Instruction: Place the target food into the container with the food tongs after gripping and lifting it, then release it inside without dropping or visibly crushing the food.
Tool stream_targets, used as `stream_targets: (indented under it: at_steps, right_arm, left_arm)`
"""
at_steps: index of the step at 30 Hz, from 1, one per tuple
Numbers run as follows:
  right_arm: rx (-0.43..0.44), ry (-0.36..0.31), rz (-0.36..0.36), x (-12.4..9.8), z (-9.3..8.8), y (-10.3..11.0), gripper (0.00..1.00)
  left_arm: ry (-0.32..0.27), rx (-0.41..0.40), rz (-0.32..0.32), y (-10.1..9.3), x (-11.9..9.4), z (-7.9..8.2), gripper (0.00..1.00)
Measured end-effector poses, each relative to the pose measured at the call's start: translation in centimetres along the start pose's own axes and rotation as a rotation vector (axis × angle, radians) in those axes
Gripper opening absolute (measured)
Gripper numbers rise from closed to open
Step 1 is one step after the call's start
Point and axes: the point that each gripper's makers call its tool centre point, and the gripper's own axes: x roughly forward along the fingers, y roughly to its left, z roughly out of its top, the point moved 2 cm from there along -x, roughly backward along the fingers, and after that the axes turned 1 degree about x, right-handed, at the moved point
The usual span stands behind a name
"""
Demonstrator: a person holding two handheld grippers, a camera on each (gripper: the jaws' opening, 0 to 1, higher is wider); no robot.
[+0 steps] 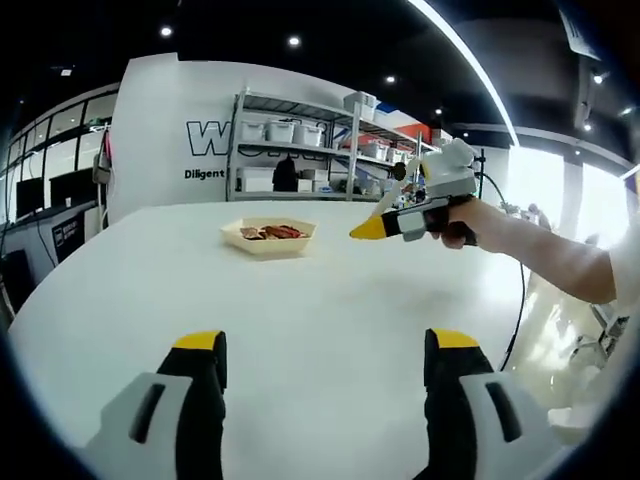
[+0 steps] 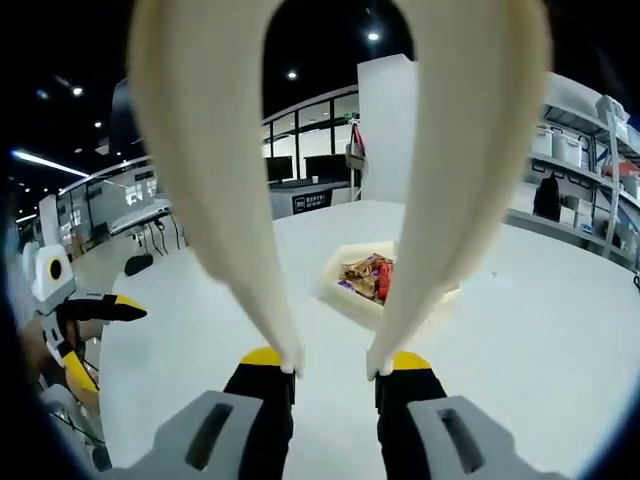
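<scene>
**Tongs held above the table, food tray waiting beyond**

Closest to me in the left gripper view, the left gripper [image 1: 327, 352] hangs over the white table [image 1: 330, 300] with its yellow-tipped jaws spread wide and nothing between them. Past it, well apart toward the middle of the table, sits the cream container [image 1: 270, 237], a shallow tray with brownish and reddish food [image 1: 272, 232] lying in it. To the right of the tray and above the tabletop, a person's hand [image 1: 462, 224] carries the right gripper [image 1: 368, 228].

In the right gripper view, the right gripper [image 2: 335, 362] has its jaws drawn in against the two cream arms of the food tongs [image 2: 250, 200], pinching them where the arms meet the jaw tips. The arms fan upward and outward, so the tongs stand open; I cannot tell where their tips end. Through the gap between the arms the container [image 2: 345, 295] shows on the table, food [image 2: 367, 277] piled inside. Off to the left edge, the left gripper appears, beside the table's edge.

Far behind, metal shelving [image 1: 300, 150] with white bins lines a white wall.
</scene>
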Motion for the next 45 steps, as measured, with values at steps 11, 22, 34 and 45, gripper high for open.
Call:
stream_targets:
  at_steps: [11,22,34,45]
  right_arm:
    - [-0.028,-0.015,0.021,-1.7,-1.0,2.5,0.26]
    - [0.042,-0.07,0.134,-2.6,-1.5,5.9,0.26]
    - [0.083,-0.117,0.216,-4.0,-1.3,7.5,0.26]
    - [-0.02,-0.12,0.373,-5.1,-2.0,11.4,0.27]
  left_arm:
    - [-0.017,0.0,-0.072,-0.3,1.4,0.2,0.75]
    - [-0.028,-0.01,-0.195,-2.3,2.5,0.5,0.69]
    - [-0.023,-0.021,-0.326,-4.4,3.5,0.3,0.51]
    - [-0.037,-0.075,-0.432,-6.0,4.0,0.3,0.41]
